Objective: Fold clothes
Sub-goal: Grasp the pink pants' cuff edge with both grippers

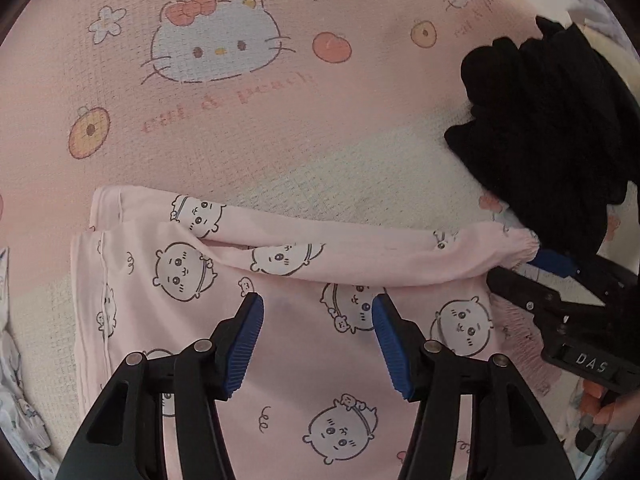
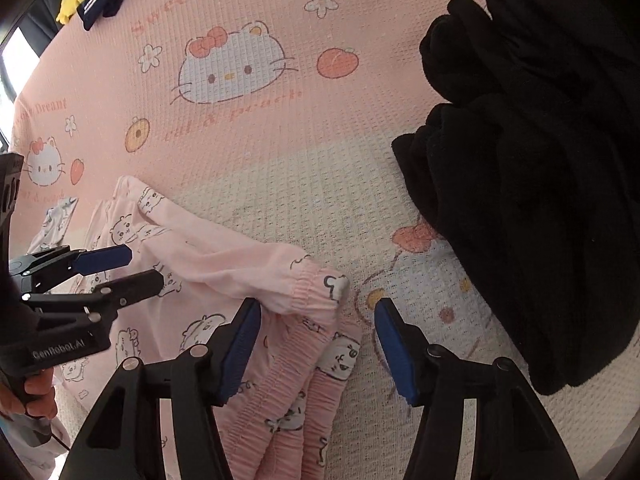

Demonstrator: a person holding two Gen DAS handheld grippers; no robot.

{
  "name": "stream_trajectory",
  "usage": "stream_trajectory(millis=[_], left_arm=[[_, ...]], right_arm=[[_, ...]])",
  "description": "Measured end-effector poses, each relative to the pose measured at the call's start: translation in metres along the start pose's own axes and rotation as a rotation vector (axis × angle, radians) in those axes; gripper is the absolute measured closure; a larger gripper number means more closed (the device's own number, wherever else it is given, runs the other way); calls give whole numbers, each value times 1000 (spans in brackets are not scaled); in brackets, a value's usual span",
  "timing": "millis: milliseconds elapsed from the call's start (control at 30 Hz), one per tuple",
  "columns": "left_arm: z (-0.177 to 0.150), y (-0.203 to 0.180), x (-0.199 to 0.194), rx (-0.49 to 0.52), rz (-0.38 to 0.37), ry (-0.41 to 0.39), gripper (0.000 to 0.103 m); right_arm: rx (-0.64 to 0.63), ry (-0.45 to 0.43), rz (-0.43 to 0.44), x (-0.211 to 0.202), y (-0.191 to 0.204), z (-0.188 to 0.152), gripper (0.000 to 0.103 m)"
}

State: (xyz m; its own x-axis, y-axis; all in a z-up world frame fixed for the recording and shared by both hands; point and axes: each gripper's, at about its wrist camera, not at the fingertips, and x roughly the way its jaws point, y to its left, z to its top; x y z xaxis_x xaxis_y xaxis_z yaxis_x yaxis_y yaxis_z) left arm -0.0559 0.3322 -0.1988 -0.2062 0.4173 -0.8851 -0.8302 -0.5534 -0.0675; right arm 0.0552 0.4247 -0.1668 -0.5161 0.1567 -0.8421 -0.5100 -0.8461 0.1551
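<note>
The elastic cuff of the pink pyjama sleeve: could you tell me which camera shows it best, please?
The right wrist view: the elastic cuff lies close and unobstructed, gathers plain. In the left wrist view the cuff is small at the picture's right, by the black garment and the right hand-held gripper.

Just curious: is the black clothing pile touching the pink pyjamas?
Apart. The right wrist view shows bare blanket between the black pile and the pink pyjamas.

Pink pyjama trousers [image 1: 288,352], printed with white cartoon faces, lie flat on the bed. One leg [image 1: 320,256] is folded across the garment. The elastic waistband [image 2: 296,396] lies gathered at one end.
</note>
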Motion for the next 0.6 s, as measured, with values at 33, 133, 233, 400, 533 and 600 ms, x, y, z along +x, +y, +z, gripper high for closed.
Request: stream_trajectory(millis=[33,133,233,400,533,600], left_arm=[[-2,-3,0,25,16,-7,49],[-2,-6,3,79,51,-27,49],[6,5,14,18,33,-11,76],[25,25,22,-124,-74,-22,85],[39,25,28,-117,-71,-24,85],[40,26,34,-116,-64,-1,85]], right_arm=[[-5,1,1,1,1,1,52],[-19,11,-3,5,5,4,69],[-30,3,-8,7,8,8,77],[3,23,-14,11,3,14,82],[47,48,-14,20,-8,14,82],[68,60,-13,23,-11,14,82]])
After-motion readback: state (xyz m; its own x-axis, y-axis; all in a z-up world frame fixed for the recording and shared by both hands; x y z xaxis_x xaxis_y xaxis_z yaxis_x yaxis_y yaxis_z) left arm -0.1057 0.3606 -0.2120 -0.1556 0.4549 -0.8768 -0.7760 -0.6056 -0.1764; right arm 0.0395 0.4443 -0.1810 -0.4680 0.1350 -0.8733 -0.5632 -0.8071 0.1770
